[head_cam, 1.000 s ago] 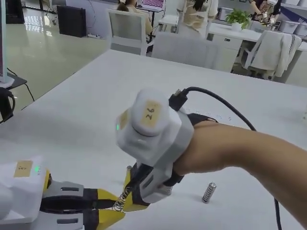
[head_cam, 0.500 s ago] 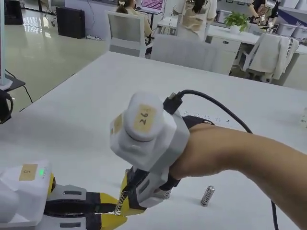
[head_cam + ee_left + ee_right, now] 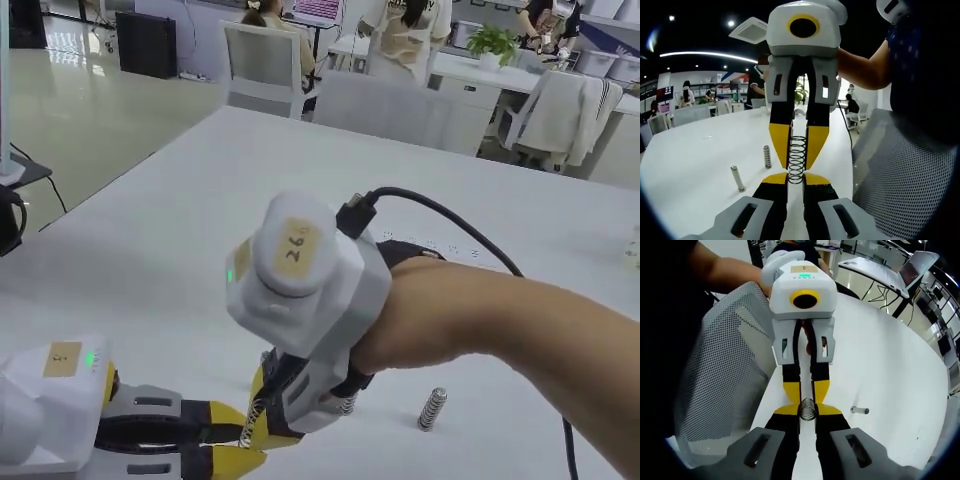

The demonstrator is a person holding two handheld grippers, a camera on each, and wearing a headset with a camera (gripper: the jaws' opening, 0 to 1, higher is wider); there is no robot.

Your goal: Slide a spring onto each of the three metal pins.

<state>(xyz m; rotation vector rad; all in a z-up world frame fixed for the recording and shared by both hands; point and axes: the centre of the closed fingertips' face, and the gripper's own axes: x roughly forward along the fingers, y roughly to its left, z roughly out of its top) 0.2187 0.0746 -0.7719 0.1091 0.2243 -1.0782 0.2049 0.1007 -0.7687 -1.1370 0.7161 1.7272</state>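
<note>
A thin steel spring (image 3: 253, 420) is held between my two grippers, low over the white table (image 3: 180, 230). My left gripper (image 3: 796, 179) is shut on the near end of the spring (image 3: 796, 159). My right gripper (image 3: 808, 416) meets it head-on and is shut on the same spring (image 3: 808, 410), seen end-on. In the head view the left gripper (image 3: 243, 442) comes in from the lower left and the right gripper (image 3: 264, 422) points down from above. I cannot tell whether a pin sits inside the spring. A bare metal pin (image 3: 737, 178) and a second spring (image 3: 767, 156) stand on the table.
Another spring (image 3: 432, 408) stands right of the right gripper, and one more spring (image 3: 347, 403) peeks out behind it. A small pin (image 3: 859, 410) lies on the table. A mesh chair back (image 3: 725, 370) is close by. Chairs (image 3: 265, 65) and people sit beyond the far edge.
</note>
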